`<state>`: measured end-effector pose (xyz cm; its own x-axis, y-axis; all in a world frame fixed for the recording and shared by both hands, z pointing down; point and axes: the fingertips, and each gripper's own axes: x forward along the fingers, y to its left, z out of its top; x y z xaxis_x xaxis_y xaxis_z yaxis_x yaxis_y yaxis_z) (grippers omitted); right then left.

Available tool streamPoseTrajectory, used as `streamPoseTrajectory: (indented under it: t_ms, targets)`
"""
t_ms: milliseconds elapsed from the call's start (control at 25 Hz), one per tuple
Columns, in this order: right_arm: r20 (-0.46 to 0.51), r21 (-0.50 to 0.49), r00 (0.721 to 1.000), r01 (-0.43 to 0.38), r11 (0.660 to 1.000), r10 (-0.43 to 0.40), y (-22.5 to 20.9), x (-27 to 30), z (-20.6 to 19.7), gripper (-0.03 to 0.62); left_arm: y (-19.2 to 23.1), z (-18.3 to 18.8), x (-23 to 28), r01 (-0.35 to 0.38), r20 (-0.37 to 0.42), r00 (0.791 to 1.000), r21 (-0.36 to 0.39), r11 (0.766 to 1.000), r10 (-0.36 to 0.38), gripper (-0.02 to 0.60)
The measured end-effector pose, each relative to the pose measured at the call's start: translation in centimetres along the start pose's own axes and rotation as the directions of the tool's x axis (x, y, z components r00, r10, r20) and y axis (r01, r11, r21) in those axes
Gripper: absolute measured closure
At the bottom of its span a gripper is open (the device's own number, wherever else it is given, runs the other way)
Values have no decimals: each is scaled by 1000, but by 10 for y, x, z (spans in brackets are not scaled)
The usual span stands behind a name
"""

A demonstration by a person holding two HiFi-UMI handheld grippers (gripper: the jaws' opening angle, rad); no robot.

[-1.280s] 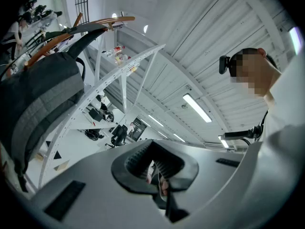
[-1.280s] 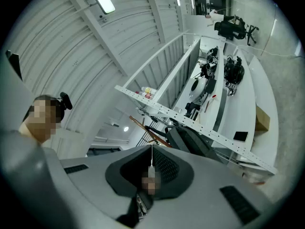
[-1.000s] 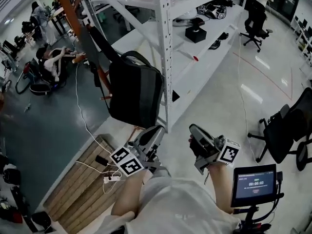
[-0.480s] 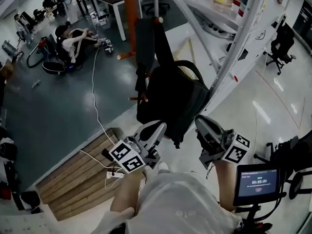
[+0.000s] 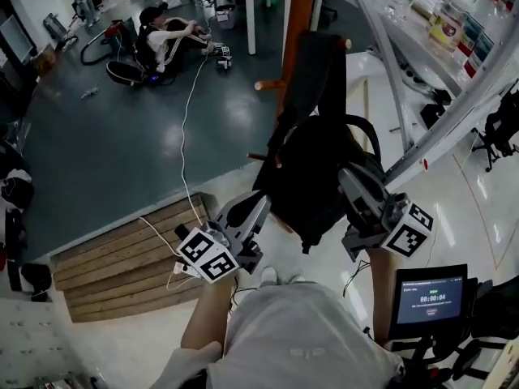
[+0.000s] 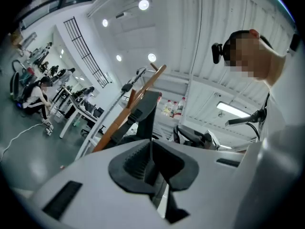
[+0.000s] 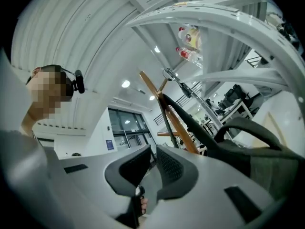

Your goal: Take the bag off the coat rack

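A black backpack hangs by its top handle on an orange-brown wooden coat rack, with a dark strap or garment draped above it. My left gripper is shut and empty, just left of the bag's lower edge. My right gripper is also shut and empty, against the bag's right side in the head view. In the left gripper view the shut gripper points up at the rack. The right gripper has the bag and its handle loop to its right, the rack beyond.
White metal shelving with bottles stands right of the rack. A wooden pallet with a cable and power strip lies at lower left. A person sits on the floor far back. A screen on a stand is at my right.
The bag and rack have come to the middle of the head view and nearer. Both grippers have risen towards the bag; the right one now overlaps its right side.
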<state>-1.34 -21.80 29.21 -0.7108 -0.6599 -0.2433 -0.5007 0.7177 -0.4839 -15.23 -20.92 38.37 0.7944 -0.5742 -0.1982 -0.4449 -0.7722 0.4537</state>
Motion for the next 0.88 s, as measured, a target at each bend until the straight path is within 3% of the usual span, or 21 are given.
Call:
streamPoseTrajectory:
  t_ms: [160, 200, 360, 680, 800, 880]
  targets:
    - [-22, -87, 998, -54, 995, 52, 1, 36, 34, 569, 18, 39, 6, -65, 59, 996, 55, 996, 62, 574]
    - [-25, -121, 998, -60, 991, 57, 1, 42, 43, 540, 21, 49, 9, -70, 71, 995, 71, 995, 65, 574]
    - [-40, -257, 997, -70, 964, 62, 6, 60, 78, 537, 24, 89, 30, -75, 103, 993, 152, 986, 59, 552]
    - [-81, -519, 996, 0, 855, -49, 10, 97, 114, 451, 27, 179, 85, -67, 130, 991, 340, 938, 24, 501]
    - [-71, -538, 994, 33, 843, -84, 3, 105, 123, 344, 22, 213, 113, -39, 130, 991, 390, 920, -13, 473]
    - [-68, -529, 992, 54, 847, -106, -5, 110, 127, 335, 14, 233, 135, -15, 107, 994, 441, 898, -36, 452]
